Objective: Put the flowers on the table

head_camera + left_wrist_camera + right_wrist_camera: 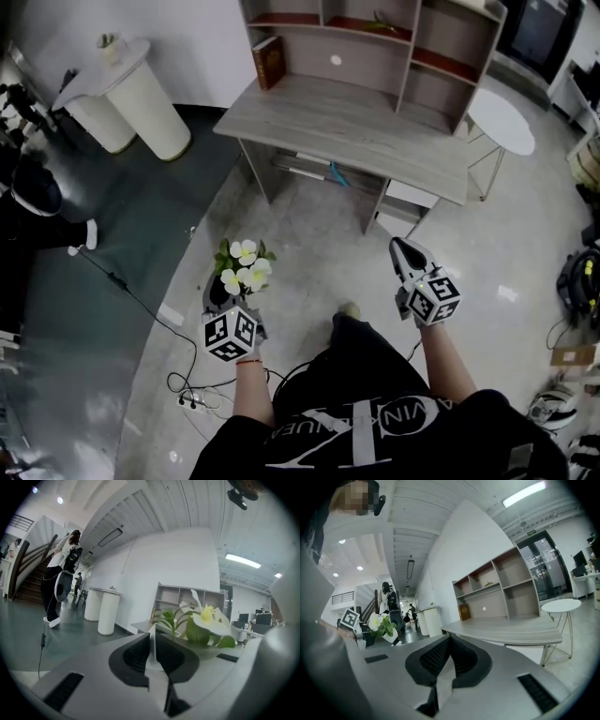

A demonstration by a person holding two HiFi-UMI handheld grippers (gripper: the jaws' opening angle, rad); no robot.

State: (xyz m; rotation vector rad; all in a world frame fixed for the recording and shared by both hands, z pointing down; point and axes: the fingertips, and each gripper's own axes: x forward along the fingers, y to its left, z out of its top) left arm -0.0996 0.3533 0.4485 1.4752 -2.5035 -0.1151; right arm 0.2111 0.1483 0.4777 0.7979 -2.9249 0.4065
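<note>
In the head view, your left gripper (219,292) is low at your left, over the floor (309,234), with its jaws closed on the flower pot (214,291). The white flowers (246,266) and their green leaves rise just above the jaw tips. Your right gripper (403,248) is well apart to the right, its jaws pressed together and pointing toward the desk (356,122). The desk stands ahead of you, well away from the flowers. It carries a shelf unit (375,37) with a brown book (267,61) leaning at its left end.

In the left gripper view, the left gripper (152,638) is pinched on a thin white edge of the flower pot (152,631). One flower (207,617) and its leaves fill the space just behind the jaws. The shelf unit (180,596) shows farther back.

In the right gripper view, the right gripper (449,640) has its jaws together with nothing between them. The flowers (376,620) and their white flower pot (390,634) appear off to the left. The desk (506,630), the book (464,612) and a round side table (560,605) lie ahead.
</note>
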